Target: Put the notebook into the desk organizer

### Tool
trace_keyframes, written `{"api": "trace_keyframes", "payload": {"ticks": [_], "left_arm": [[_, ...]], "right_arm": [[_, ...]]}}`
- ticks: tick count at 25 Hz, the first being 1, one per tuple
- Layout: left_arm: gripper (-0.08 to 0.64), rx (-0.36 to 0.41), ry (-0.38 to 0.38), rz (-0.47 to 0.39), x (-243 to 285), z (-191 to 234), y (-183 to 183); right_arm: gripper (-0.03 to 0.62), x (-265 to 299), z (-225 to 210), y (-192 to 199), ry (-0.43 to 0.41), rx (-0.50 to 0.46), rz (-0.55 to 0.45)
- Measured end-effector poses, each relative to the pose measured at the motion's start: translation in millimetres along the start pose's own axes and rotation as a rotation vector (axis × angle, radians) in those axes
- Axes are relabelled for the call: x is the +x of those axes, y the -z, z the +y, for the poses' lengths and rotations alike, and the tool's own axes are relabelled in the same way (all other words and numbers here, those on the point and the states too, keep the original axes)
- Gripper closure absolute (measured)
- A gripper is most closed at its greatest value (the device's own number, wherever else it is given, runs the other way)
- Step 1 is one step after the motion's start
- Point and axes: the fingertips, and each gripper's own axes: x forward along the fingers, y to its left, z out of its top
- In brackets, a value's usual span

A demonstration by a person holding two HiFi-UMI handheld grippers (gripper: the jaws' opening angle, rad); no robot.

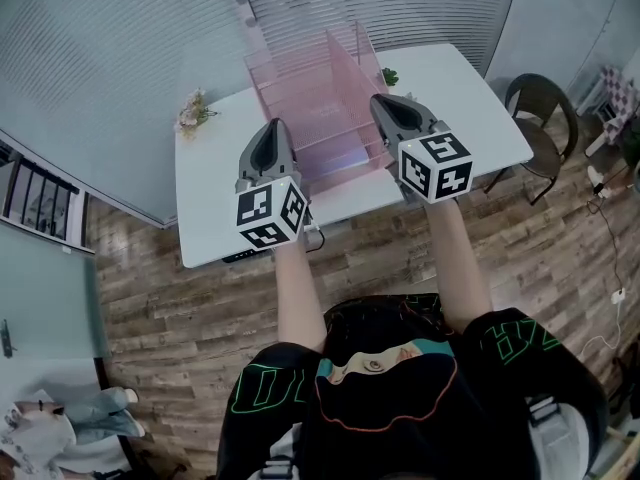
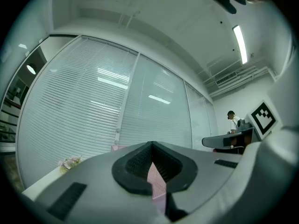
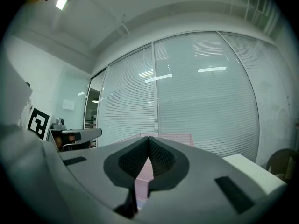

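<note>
Pink see-through plastic is what the desk organizer [image 1: 320, 88] is made of; it is seen in the upper middle of the head view, on the white surface [image 1: 215, 208]. The left gripper [image 1: 272, 133] and the right gripper [image 1: 392, 108] are held up in front of it, one at each side. Both are shut tight, and nothing is held between the jaws. The notebook is not clearly seen. A purple patch [image 1: 345, 154] low in the organizer's front may be it, but that cannot be told. The task looks either done or not begun. If not begun, the notebook must be found first, and a gripper must be opened and lowered to it.
</note>
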Motion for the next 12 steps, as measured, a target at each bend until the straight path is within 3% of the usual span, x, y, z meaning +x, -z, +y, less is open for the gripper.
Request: {"api": "trace_keyframes", "payload": {"ticks": [12], "left_arm": [[0.563, -0.007, -0.011, 0.006, 9.7, 1.6, 6.0]], "right_arm": [[0.589, 4.9, -9.9, -2.0, 0.007, -0.027, -0.013]]}}
